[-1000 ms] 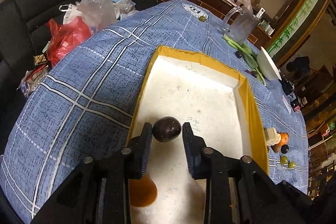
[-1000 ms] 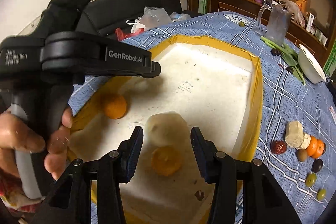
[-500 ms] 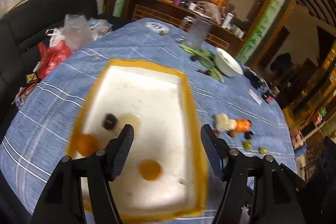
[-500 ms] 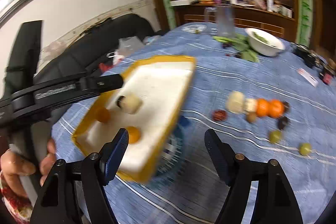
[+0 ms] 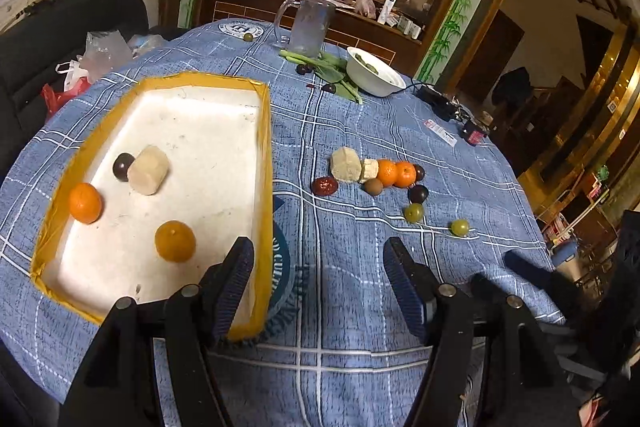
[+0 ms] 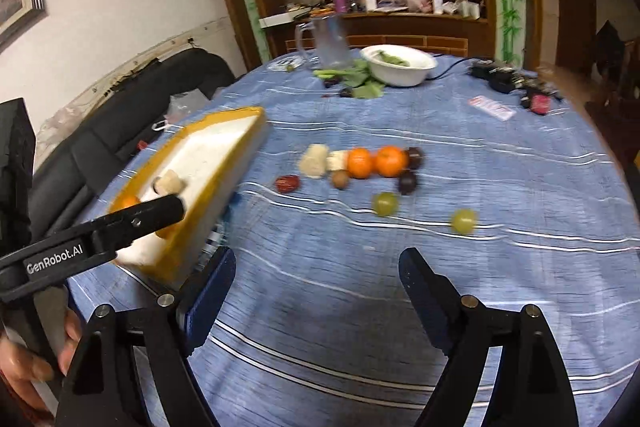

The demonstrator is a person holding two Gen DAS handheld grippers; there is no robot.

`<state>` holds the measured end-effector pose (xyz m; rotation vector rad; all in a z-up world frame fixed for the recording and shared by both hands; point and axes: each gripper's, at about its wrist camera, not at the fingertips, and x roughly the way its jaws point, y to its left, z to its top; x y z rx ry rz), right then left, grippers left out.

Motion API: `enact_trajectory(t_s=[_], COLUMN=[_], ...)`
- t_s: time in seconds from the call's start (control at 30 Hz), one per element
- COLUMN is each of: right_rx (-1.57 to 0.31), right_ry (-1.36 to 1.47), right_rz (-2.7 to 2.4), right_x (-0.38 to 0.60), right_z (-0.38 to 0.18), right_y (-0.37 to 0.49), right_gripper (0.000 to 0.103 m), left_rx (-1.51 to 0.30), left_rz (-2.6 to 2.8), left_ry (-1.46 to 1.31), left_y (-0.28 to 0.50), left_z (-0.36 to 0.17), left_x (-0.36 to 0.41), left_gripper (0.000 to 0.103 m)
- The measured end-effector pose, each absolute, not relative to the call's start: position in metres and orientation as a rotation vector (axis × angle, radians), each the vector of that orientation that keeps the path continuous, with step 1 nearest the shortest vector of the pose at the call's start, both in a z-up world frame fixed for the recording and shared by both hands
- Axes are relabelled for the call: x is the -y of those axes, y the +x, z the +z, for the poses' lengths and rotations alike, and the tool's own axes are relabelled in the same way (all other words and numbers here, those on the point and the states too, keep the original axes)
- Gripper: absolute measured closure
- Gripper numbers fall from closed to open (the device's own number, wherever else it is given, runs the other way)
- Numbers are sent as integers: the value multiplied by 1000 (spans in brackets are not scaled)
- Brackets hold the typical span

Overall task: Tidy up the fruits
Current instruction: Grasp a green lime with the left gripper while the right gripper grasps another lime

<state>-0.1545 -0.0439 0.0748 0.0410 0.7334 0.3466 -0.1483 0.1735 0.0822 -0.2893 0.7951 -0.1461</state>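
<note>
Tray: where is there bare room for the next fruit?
The tray is bare across its far half and along its right wall. Its near-left is crowded: two oranges, a pale chunk, a dark fruit.

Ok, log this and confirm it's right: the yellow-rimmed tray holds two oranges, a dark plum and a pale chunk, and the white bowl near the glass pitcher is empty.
Not quite. The white bowl is not empty: green leaves lie inside it, as both wrist views show. The rest holds: the tray holds two oranges, a dark plum and a pale chunk, and the bowl sits near the glass pitcher.
</note>
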Motion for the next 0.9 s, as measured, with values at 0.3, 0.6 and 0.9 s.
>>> enact_trajectory(t_s=[0.3, 0.6, 0.9], right_rx=[-734, -844, -906], right_ry=[120, 123, 94], right_rz=[105, 181, 185], right_x=[165, 127, 118], right_z=[74, 45, 14], right_y=[-144, -84, -49], right_gripper=[16, 27, 55], left_rx=[-796, -824, -863], left_rz=[-65, -172, -288], left_ry=[-340, -206, -97], left_y=[-152, -149, -113], left_z=[71, 70, 64], left_x=[-198, -145, -87], left_gripper=[26, 26, 26])
